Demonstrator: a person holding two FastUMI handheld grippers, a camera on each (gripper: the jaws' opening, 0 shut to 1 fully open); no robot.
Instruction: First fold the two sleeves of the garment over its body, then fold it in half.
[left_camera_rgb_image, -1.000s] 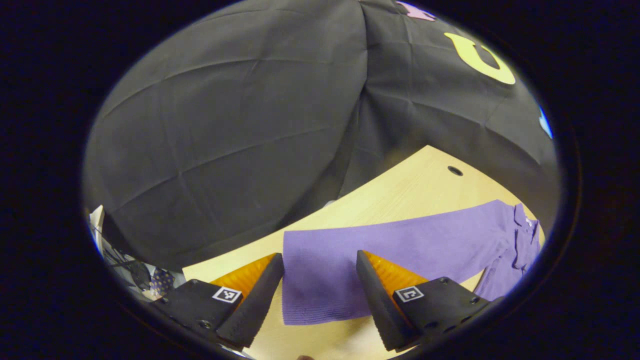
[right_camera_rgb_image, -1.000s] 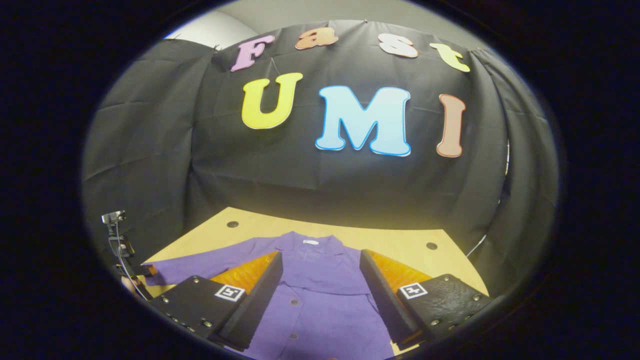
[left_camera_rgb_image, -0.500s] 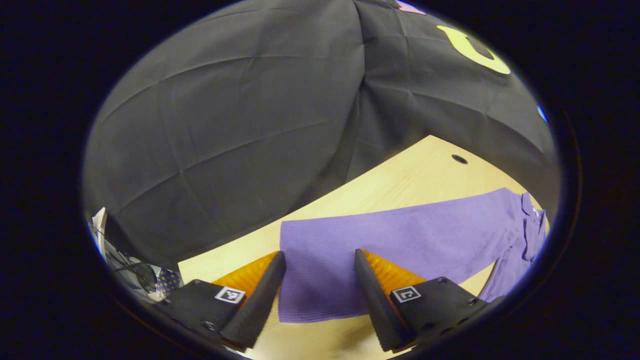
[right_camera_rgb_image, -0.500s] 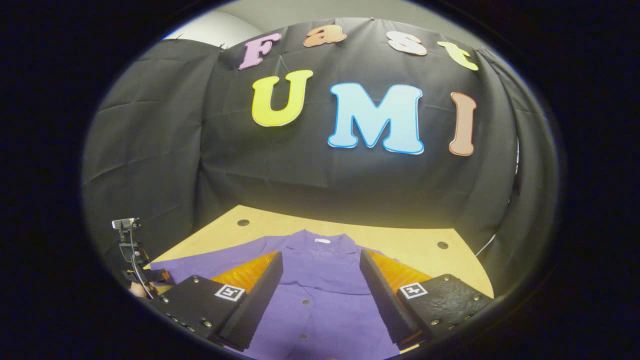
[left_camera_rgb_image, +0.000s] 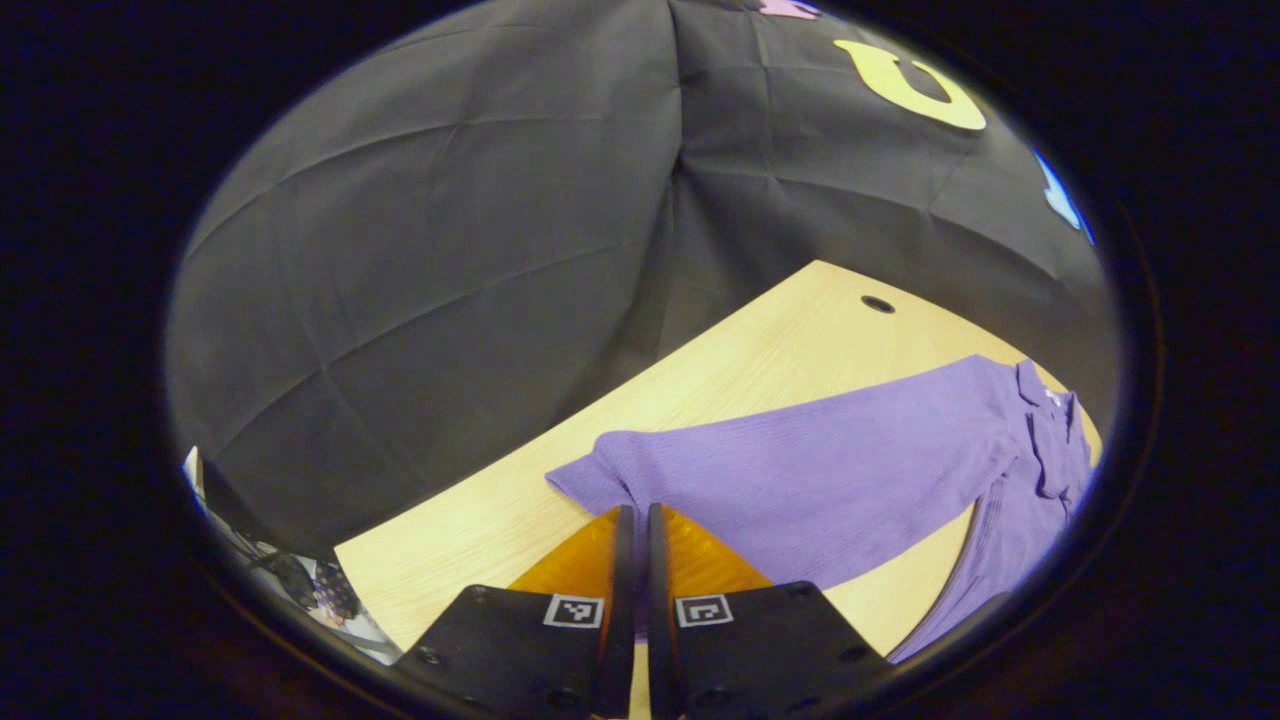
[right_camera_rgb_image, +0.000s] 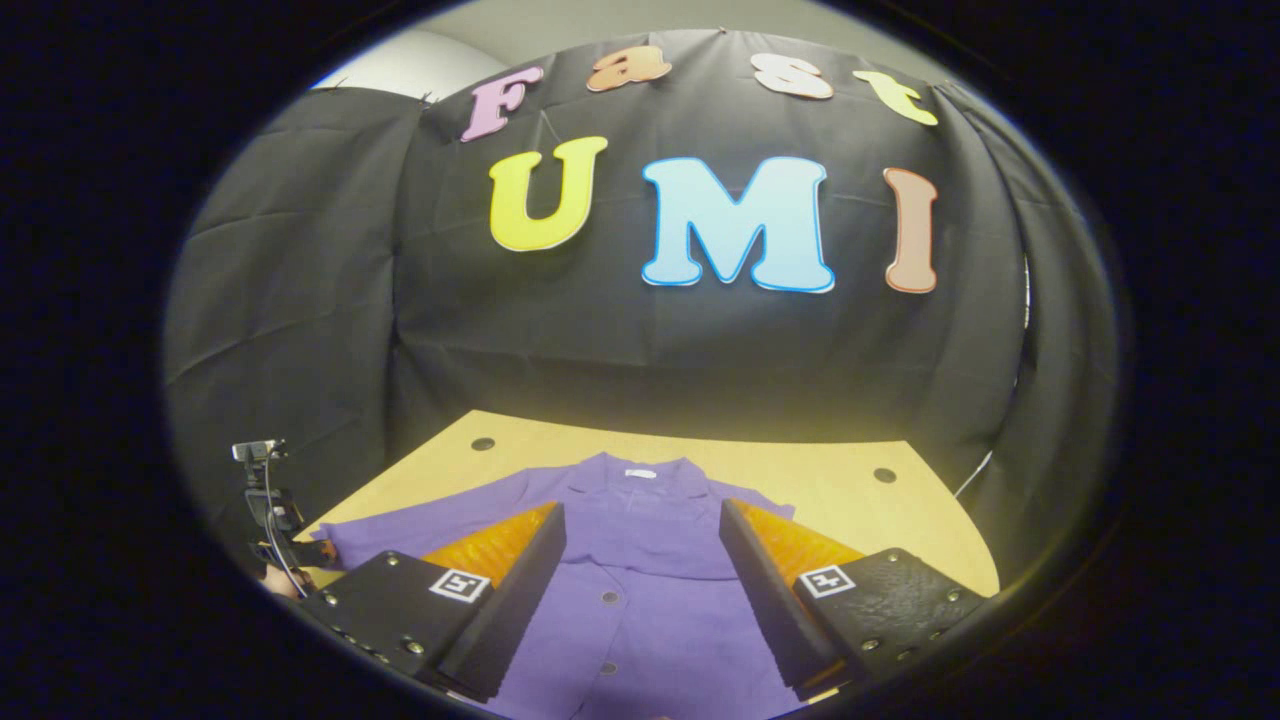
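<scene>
While left gripper (left_camera_rgb_image: 634, 525) jaws seemingly pinch purple garment (left_camera_rgb_image: 830, 470) sleeve cuff (left_camera_rgb_image: 590, 475), right gripper (right_camera_rgb_image: 642, 535) jaws wide, empty.

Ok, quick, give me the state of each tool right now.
Left tool: shut on the purple garment's sleeve cuff.
Right tool: open, holding nothing, above the garment's body.

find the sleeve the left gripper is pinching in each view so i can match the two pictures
Left gripper view: the sleeve runs from centre to right, cuff end at the fingers.
Right gripper view: same sleeve at lower left, stretching left from the collar.
Shared landmark: the white neck label.
</scene>
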